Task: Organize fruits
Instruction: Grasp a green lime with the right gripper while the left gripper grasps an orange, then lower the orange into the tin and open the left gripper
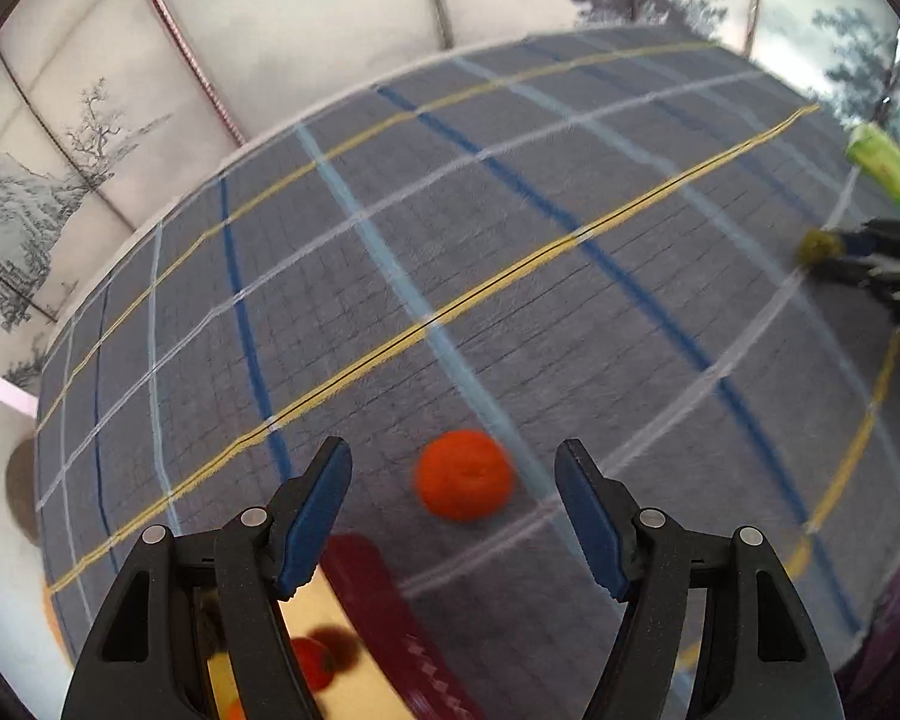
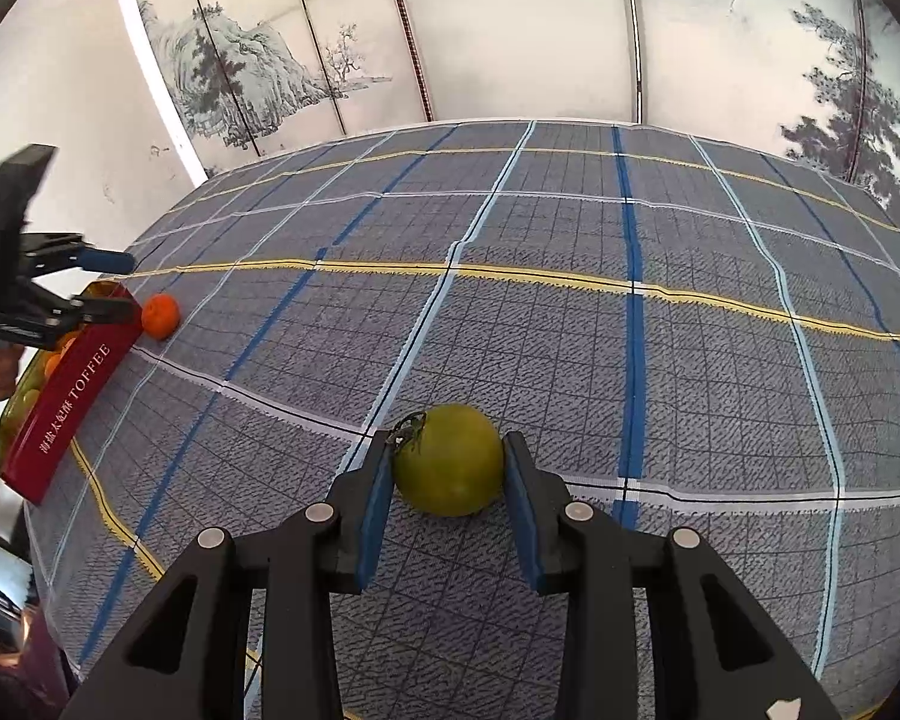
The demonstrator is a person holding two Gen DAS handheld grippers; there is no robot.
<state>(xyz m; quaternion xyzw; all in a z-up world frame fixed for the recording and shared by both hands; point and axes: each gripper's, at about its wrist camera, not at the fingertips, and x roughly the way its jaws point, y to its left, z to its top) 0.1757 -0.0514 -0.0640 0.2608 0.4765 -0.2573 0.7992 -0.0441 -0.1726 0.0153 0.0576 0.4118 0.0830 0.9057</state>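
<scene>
A green tomato (image 2: 448,459) with a dark stem is sitting on the plaid cloth (image 2: 570,330) covering the counter, low in the middle of the right wrist view. The right hand-held gripper (image 2: 448,483) is closing on it: both blue pads are pressing against its sides, so the fruit is being gripped between them while it is resting on the cloth.

Well apart from it, toward the left edge of the counter, an orange (image 2: 161,316) is lying on the cloth just beside the end of a red tin (image 2: 69,402) lettered TOFFEE. Inside the tin, a few orange and pale green fruits are showing over the wall. The left hand-held gripper (image 2: 111,288) is hanging above that end of the tin, its jaws standing apart with nothing between them.

The left wrist view is blurring, yet it is showing the same orange (image 1: 464,474) ahead of the left hand-held gripper (image 1: 453,516), between the lines of the two spread fingers but touched by neither. Below, it is looking into the golden inside of the tin (image 1: 384,600), where a red fruit (image 1: 312,663) is lying; this the other view is not giving. At its right edge the right hand-held gripper (image 1: 834,252) is appearing small and dark, with something green at its tip.

Nothing is standing between the tomato and the tin; only open cloth is lying there. A painted folding screen (image 2: 510,30) is standing behind the counter.
</scene>
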